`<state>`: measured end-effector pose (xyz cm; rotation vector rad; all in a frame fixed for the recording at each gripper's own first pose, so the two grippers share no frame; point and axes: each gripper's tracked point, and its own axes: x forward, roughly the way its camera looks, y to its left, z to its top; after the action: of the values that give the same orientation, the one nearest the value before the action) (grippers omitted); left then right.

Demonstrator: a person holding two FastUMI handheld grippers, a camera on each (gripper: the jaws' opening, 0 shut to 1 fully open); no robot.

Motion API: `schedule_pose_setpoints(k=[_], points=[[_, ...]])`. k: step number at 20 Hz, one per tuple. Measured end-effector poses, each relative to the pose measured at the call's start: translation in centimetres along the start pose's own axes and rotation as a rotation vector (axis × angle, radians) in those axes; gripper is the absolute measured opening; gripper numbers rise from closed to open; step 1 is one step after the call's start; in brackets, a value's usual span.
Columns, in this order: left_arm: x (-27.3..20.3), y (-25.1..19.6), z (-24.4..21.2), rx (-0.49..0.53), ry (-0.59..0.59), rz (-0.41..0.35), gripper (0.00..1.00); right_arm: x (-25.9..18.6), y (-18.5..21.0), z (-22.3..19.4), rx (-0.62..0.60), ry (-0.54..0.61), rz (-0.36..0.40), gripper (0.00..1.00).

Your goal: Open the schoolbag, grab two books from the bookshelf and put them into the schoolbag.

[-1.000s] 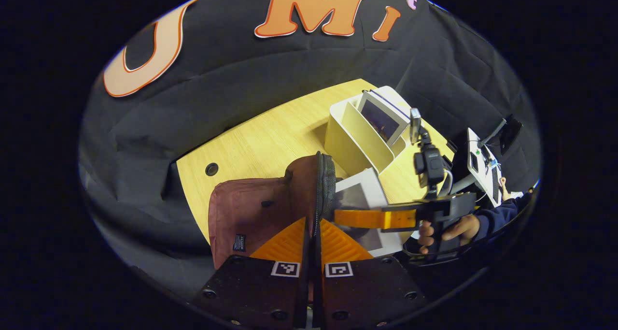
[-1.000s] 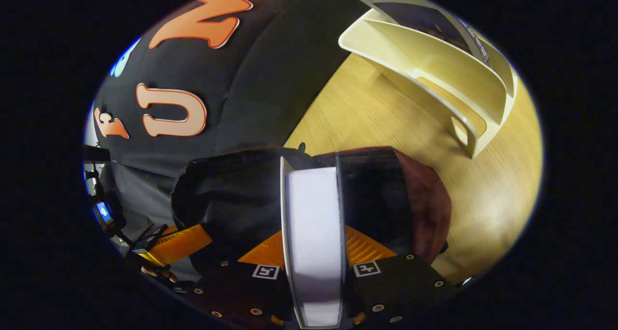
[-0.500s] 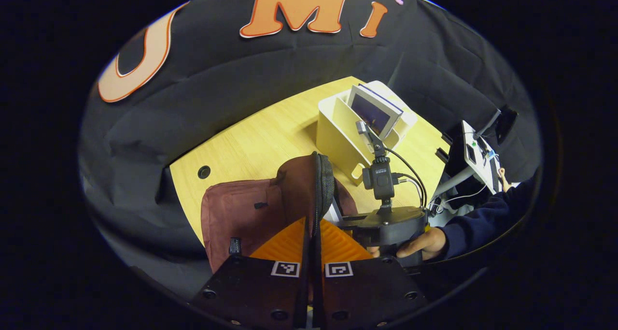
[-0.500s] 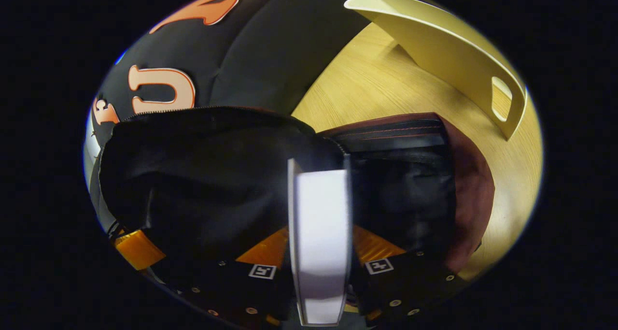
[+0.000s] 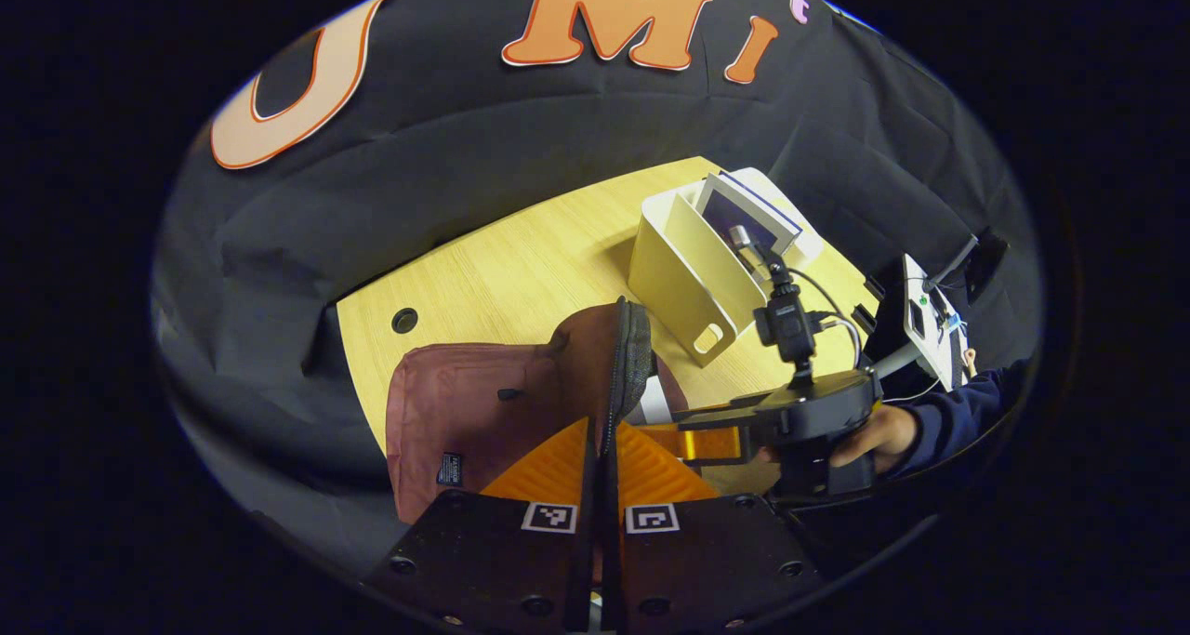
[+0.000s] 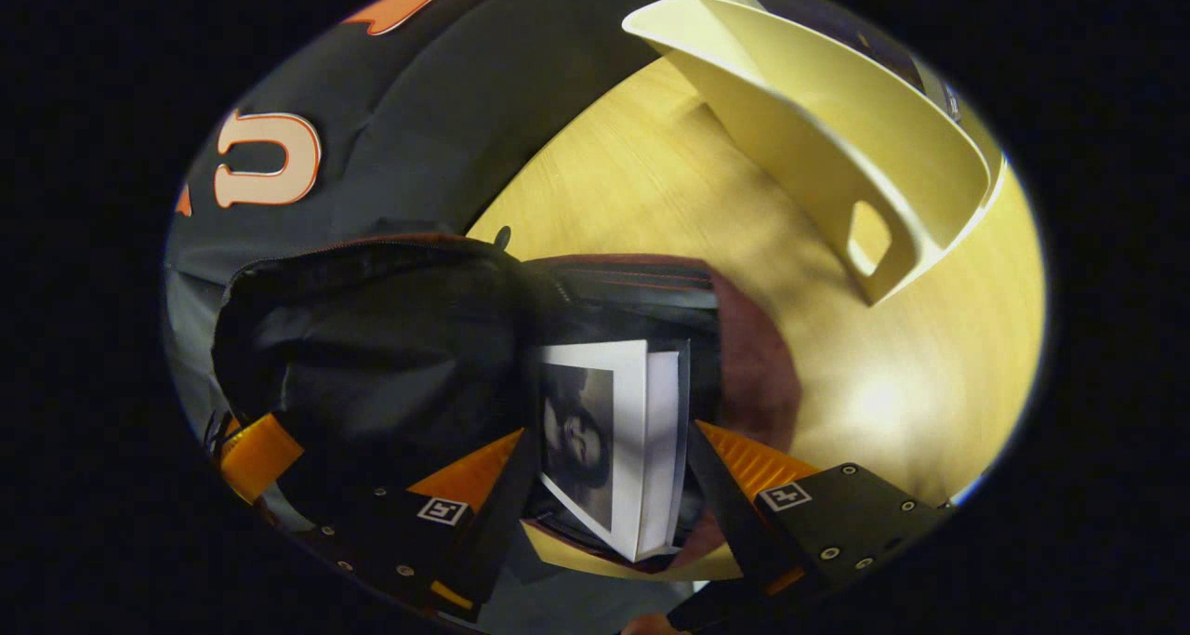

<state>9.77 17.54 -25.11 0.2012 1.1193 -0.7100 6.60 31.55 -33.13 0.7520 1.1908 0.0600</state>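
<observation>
One book is already in the bag's mouth. From the left gripper view, the left gripper (image 5: pixel 602 449) has its fingers pressed together on the raised zipper edge of the maroon fabric schoolbag (image 5: pixel 465 407), holding the flap up so the opening stays wide on the pale wooden counter (image 5: pixel 521 263). Just beyond, the right gripper (image 5: pixel 693 430) reaches toward that opening from the person's right. Farther back stands the cream plastic bookshelf (image 5: pixel 683 286), with a dark-covered second book (image 5: pixel 744 221) leaning upright in its rear slot.

From the right gripper view, the right gripper's fingers are spread apart, and the white-paged book with a dark cover picture (image 6: pixel 609 444) stands between them, inside the bag's black lining (image 6: pixel 372 356), its long axis running down into the pocket. The fingers seem clear of it, so I judge it released. The bookshelf (image 6: pixel 837 142) lies up and to the right of these fingers, nearer this hand.
</observation>
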Motion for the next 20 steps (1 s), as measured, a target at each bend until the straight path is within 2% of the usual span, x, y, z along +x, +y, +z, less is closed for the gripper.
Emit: schedule_pose_setpoints(k=[4, 7, 12, 17, 20], points=[[0.5, -0.5, -0.4, -0.001, 0.004, 0.006, 0.05, -4.7, -1.4, 1.6, -0.146, 0.003, -0.052, 0.98], [0.8, -0.7, -0.7, -0.022, 0.002, 0.012, 0.05, -8.8, -1.8, 3.2, -0.207, -0.012, -0.081, 0.98], [1.5, -1.0, -1.0, -0.046, 0.002, 0.012, 0.05, -15.1, -4.3, 6.5, -0.327, -0.014, -0.184, 0.98], [2.3, -1.1, -1.5, -0.073, 0.001, 0.009, 0.05, -19.8, -7.1, 8.0, -0.315, 0.075, -0.247, 0.98], [2.7, -0.9, -1.8, -0.091, 0.005, 0.012, 0.05, -20.8, -9.7, 10.1, -0.307, 0.096, -0.295, 0.98]])
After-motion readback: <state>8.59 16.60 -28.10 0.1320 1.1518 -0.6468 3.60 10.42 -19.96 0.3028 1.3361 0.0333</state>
